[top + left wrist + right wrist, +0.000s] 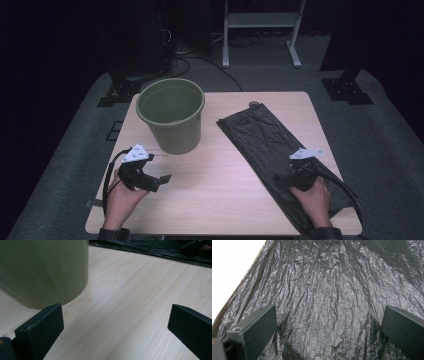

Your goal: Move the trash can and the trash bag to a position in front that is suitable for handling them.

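In the high view, the left gripper (161, 179) sits at the lower left of the frame, held by the person's left hand (121, 197) over the wooden table (215, 195). Its jaws stand wide apart with nothing between them; in the left gripper view only bare table wood lies between them. Just above this gripper in the frame, a little left of centre, the green bucket (172, 120) stands upright on the table with its mouth open. In the left gripper view the bucket wall (42, 270) takes the upper left, near the left jaw but not touching it.

To the right of centre, the black plastic bag (260, 137) lies flat and wrinkled on the table, running from the upper middle down to the lower right corner. The right gripper (284, 176) is over the lower part of the bag, held by the right hand (314, 197). In the right gripper view its jaws are also wide apart, with the creased bag (329, 297) under them; I cannot tell if they touch it
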`<state>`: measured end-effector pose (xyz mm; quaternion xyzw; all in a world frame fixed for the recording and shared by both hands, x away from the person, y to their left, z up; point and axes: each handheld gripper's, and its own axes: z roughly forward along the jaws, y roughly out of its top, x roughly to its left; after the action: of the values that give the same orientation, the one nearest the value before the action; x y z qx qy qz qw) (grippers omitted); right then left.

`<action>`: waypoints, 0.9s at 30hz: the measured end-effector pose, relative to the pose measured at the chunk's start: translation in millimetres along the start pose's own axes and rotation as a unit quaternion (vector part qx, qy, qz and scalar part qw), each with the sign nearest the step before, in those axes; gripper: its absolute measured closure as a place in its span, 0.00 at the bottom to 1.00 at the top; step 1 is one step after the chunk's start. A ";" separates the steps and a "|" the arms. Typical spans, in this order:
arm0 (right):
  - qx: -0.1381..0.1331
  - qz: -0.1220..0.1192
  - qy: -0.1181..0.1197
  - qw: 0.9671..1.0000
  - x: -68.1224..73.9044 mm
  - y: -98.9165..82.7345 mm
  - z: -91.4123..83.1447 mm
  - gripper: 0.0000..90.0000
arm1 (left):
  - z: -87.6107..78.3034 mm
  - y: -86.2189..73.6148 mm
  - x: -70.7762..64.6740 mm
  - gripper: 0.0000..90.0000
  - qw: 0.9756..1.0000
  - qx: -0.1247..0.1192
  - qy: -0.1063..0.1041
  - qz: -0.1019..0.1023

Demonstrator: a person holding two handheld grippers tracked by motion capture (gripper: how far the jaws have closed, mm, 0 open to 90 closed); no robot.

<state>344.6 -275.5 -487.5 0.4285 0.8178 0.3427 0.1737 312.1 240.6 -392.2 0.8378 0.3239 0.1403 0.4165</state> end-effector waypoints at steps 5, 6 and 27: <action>0.000 0.000 0.000 1.000 0.0 0.0 0.0 0.00 | -5.9 10.0 3.2 0.00 1.000 -0.005 -0.001 -0.002; 0.000 0.000 0.000 1.000 0.0 0.0 0.0 0.00 | -7.1 12.2 3.7 0.00 1.000 -0.005 -0.002 -0.003; 0.000 0.000 0.000 1.000 0.0 0.0 0.0 0.00 | -34.9 64.3 23.1 0.00 1.000 -0.019 0.007 -0.013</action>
<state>344.6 -275.5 -487.5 0.4286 0.8177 0.3427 0.1736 339.3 248.6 -320.9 0.8244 0.3351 0.1473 0.4318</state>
